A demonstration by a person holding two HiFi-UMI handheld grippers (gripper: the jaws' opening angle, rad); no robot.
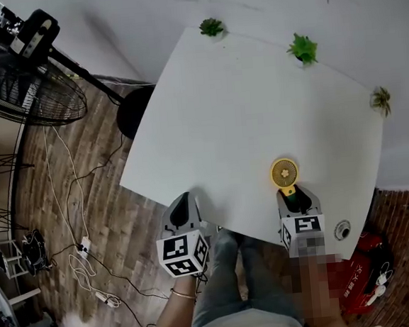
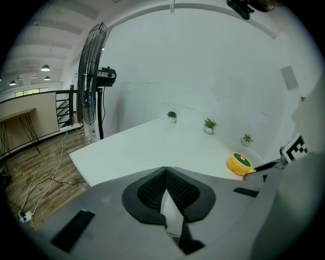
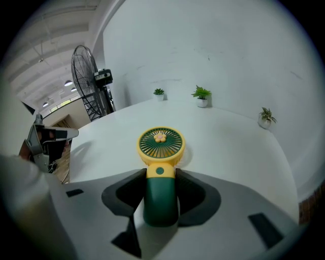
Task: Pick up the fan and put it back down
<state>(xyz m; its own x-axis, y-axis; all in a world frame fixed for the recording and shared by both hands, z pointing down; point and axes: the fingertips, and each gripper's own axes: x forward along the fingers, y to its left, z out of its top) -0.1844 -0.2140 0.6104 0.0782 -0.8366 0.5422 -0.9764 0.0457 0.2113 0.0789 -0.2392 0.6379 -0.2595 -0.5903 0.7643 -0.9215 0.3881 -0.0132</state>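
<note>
A small hand fan point(image 3: 160, 147) with a yellow round head and a green handle points away from me in the right gripper view. Its handle lies between the black pads of my right gripper point(image 3: 160, 175), which is shut on it. The fan's head hangs low over the white table point(image 3: 228, 137) and casts a shadow just beside itself. In the head view the fan point(image 1: 284, 172) is near the table's front edge, with the right gripper point(image 1: 296, 195) behind it. My left gripper point(image 1: 183, 200) is at the front edge further left, shut with nothing in it point(image 2: 165, 175).
Three small potted plants point(image 1: 212, 27) point(image 1: 302, 47) point(image 1: 380, 99) stand along the table's far edge. A big black standing fan point(image 1: 19, 76) is on the wooden floor at the left, with cables point(image 1: 75, 234) trailing near it. A red bag point(image 1: 356, 274) lies at the lower right.
</note>
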